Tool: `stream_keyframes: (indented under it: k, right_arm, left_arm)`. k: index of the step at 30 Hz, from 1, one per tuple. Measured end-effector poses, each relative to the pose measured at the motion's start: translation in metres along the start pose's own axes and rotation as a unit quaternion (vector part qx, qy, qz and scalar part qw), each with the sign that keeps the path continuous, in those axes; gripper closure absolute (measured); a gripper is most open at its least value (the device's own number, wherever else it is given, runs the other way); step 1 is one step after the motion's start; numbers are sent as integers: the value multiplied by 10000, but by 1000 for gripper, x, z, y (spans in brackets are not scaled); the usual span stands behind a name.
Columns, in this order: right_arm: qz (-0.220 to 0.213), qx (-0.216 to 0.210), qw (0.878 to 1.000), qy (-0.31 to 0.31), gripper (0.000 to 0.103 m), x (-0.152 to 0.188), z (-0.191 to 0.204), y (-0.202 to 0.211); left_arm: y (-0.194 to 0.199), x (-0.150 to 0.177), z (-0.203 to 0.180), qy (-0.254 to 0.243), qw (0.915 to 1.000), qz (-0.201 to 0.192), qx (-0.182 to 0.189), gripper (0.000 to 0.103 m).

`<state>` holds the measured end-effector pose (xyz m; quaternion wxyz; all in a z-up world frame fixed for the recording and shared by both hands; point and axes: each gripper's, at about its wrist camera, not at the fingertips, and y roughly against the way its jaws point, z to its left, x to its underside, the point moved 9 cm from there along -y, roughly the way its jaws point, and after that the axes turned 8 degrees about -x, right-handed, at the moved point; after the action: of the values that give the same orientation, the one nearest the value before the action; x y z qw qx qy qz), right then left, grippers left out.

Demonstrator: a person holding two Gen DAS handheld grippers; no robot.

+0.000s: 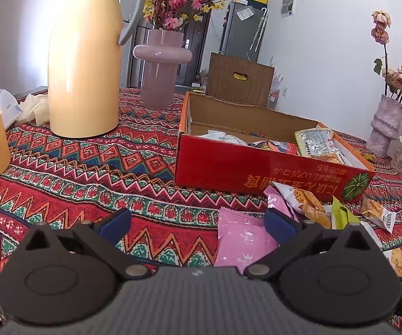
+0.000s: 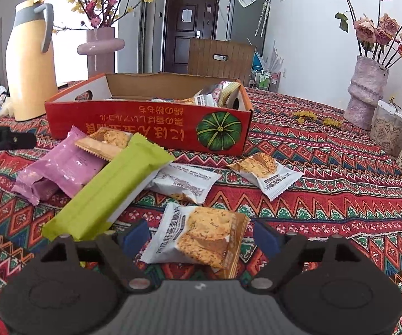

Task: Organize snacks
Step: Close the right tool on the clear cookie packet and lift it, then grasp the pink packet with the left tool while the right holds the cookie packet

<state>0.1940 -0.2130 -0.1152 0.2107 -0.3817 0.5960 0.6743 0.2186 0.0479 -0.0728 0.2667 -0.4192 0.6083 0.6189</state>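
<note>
Where snack packets [image 2: 198, 237] lie, a patterned tablecloth [image 2: 326, 195] spreads.

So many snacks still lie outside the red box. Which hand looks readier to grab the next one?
The right. Its hand-held gripper is open with an oat biscuit packet lying between its fingers. The left hand-held gripper is open over bare tablecloth, with a pink packet only beside one finger.

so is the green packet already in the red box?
No, the green packet lies on the tablecloth in front of the red box.
</note>
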Motion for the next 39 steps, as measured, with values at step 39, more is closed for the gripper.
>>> stream_keyframes:
  k: [39]
  right_arm:
    - [-722, -577, 9919, -876, 58, -15, -36, -14]
  left_arm:
    - [-18, 18, -41, -918, 9923, 824, -104, 0]
